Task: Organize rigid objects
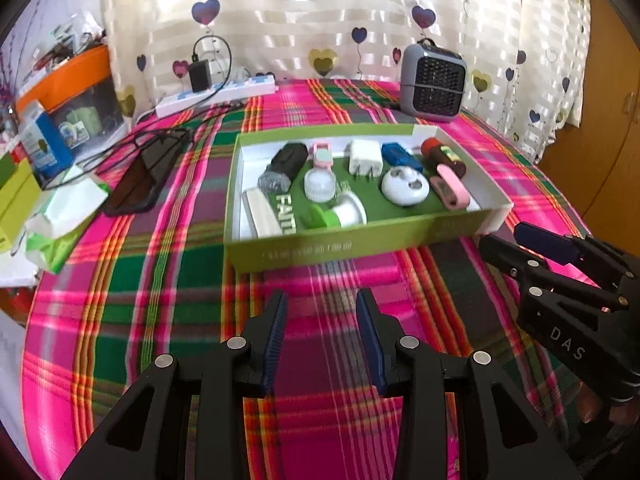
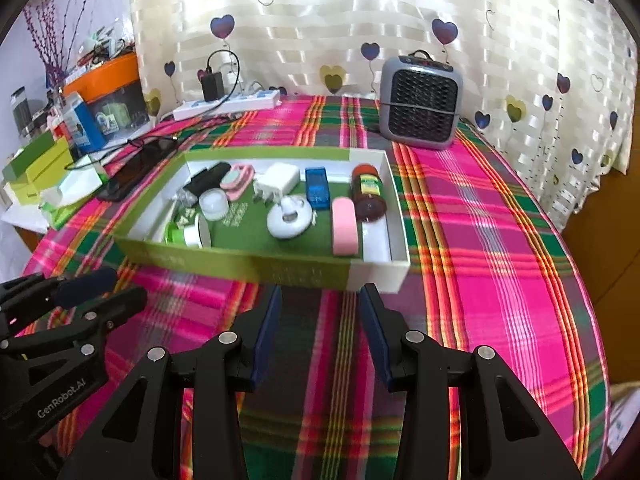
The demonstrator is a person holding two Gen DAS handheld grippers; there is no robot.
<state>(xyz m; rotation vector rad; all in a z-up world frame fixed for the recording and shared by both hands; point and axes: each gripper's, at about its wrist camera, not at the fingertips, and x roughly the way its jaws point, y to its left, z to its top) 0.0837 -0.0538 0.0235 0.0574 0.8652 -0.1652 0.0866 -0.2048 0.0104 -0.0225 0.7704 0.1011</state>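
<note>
Hovering over the plaid cloth, our left claw (image 1: 322, 300) and right claw (image 2: 320, 296) both stand wide and hold nothing, just short of the near wall of the green box (image 1: 304, 246).

The small rigid things all lie inside it: white charger (image 1: 364, 157), blue case (image 1: 400, 156), brown bottle (image 1: 442, 156), pink clip (image 1: 452, 188), white disc (image 1: 404, 189), green-and-white spool (image 1: 340, 212).

We see nothing loose on the cloth near the claws, so this fits either a filled box or one awaiting unpacking; we cannot judge which.

Any reach inside should come from above: pieces sit close, some touching.

Open room lies before the box and to its right; phone (image 1: 140, 180) and cables crowd the left, heater (image 1: 434, 80) stands behind.
</note>
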